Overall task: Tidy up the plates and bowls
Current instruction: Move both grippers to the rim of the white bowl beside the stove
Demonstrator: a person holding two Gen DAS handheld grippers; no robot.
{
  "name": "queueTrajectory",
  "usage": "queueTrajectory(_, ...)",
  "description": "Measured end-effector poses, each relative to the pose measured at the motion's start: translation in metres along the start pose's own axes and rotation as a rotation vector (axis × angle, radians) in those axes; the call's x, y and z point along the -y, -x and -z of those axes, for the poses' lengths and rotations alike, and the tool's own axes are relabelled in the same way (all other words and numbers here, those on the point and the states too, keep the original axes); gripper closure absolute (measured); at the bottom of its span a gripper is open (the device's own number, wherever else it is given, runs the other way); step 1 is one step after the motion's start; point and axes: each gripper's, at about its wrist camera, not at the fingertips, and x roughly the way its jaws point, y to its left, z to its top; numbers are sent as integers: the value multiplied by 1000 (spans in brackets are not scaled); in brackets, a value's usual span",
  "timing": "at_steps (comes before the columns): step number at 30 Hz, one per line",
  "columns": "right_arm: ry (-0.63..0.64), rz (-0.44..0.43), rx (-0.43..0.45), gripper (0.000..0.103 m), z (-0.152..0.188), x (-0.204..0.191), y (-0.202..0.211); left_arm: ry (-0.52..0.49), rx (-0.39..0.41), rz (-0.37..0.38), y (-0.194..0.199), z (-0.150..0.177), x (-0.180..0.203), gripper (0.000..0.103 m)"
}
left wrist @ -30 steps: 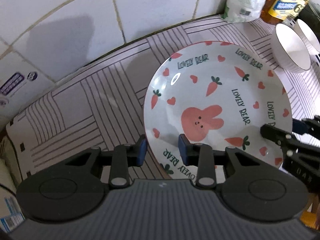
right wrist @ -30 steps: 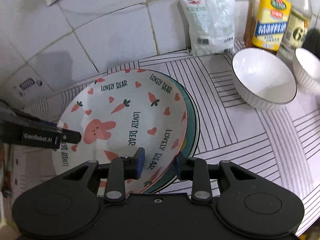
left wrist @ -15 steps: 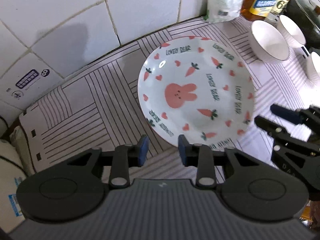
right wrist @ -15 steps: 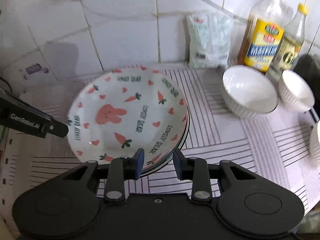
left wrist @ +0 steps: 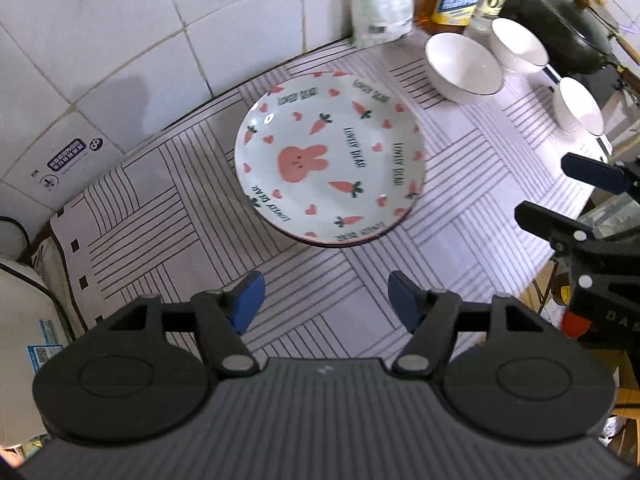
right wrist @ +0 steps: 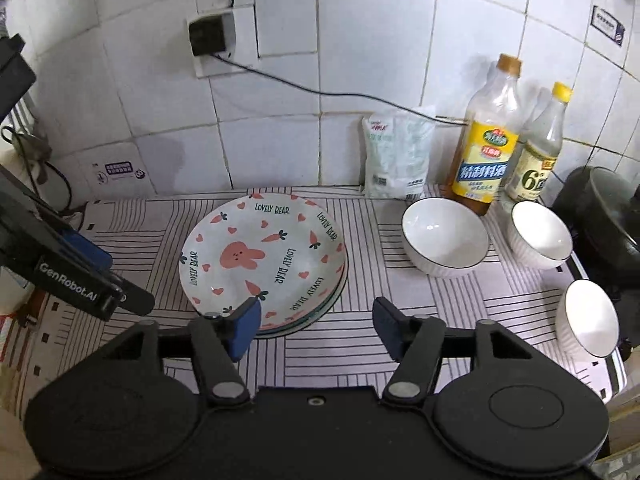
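Observation:
A white plate with a pink rabbit and carrots (left wrist: 330,160) (right wrist: 262,262) lies on top of a stack of plates on the striped counter mat. Three white bowls stand apart to its right: a large one (right wrist: 444,238) (left wrist: 464,66), a second one (right wrist: 540,234) (left wrist: 520,46) and a third one (right wrist: 588,318) (left wrist: 580,108) at the counter's right edge. My left gripper (left wrist: 324,306) is open and empty, above the mat in front of the plates. My right gripper (right wrist: 316,326) is open and empty, in front of the plates' right edge.
Two bottles (right wrist: 486,144) and a white bag (right wrist: 396,156) stand against the tiled wall (right wrist: 280,100) behind the bowls. A dark pot (right wrist: 604,216) sits at the far right. A wall socket with a cord (right wrist: 210,38) is above the plates.
Both grippers let go of the rabbit plate, opened wide and pulled back from it. The plate now rests flat on the stack.

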Motion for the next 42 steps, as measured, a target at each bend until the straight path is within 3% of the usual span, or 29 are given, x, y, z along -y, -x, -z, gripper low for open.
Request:
queueTrajectory(4, -17, -6, 28, 32, 7, 12, 15, -9, 32, 3, 18, 7, 18, 29)
queueTrajectory(6, -4, -4, 39, 26, 10, 16, 22, -17, 52, 4, 26, 10, 27, 26)
queueTrajectory(8, 12, -2, 38, 10, 12, 20, 29, -28, 61, 3, 32, 12, 35, 21)
queueTrajectory(14, -32, 27, 16, 5, 20, 47, 42, -86, 75, -2, 43, 14, 68, 20)
queueTrajectory(19, -87, 91, -29, 5, 28, 80, 44, -93, 92, -1, 47, 3, 104, 18)
queueTrajectory(23, -120, 87, -8, 5, 39, 116, 54, -87, 105, -5, 43, -15, 139, 18)
queueTrajectory(27, -126, 177, 29, 4, 44, 154, 63, -77, 100, -5, 35, -35, 174, 18)
queueTrajectory(34, -141, 148, 83, 4, 58, 232, 62, -32, 101, -9, 11, -66, 220, 18)
queueTrajectory(42, -67, 111, 121, 4, 80, 302, 27, 38, 49, -79, -45, -100, 260, 18)
